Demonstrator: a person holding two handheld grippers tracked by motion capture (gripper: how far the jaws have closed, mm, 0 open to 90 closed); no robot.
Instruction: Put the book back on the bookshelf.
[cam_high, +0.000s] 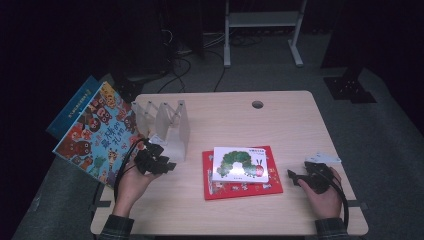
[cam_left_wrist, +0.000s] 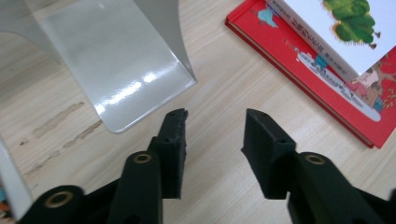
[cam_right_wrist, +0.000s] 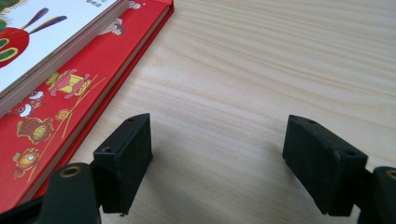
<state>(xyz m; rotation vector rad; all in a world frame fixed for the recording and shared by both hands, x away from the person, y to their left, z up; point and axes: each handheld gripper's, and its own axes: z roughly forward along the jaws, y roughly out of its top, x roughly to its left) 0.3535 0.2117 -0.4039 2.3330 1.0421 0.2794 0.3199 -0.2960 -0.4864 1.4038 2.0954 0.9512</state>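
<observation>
A white picture book with a green caterpillar (cam_high: 240, 164) lies on top of a larger red book (cam_high: 245, 189) in the middle of the wooden table (cam_high: 225, 115). My left gripper (cam_high: 169, 164) hovers low over the wood between a clear plastic book rack (cam_high: 165, 120) and the stack, open, nothing between its jaws. In the left gripper view the left gripper (cam_left_wrist: 215, 114) points at bare wood, with a rack panel (cam_left_wrist: 116, 60) ahead left and the red book (cam_left_wrist: 327, 88) ahead right. My right gripper (cam_high: 292, 176) rests right of the stack, open and empty. In the right gripper view the right gripper (cam_right_wrist: 219, 126) frames bare wood beside the red book (cam_right_wrist: 60, 112).
A colourful picture book (cam_high: 97, 132) and a blue one (cam_high: 75, 105) lean off the table's left edge by the rack. A small white object (cam_high: 322, 158) lies near the right hand. A cable hole (cam_high: 257, 104) sits at the far side. A metal stand (cam_high: 262, 30) is beyond.
</observation>
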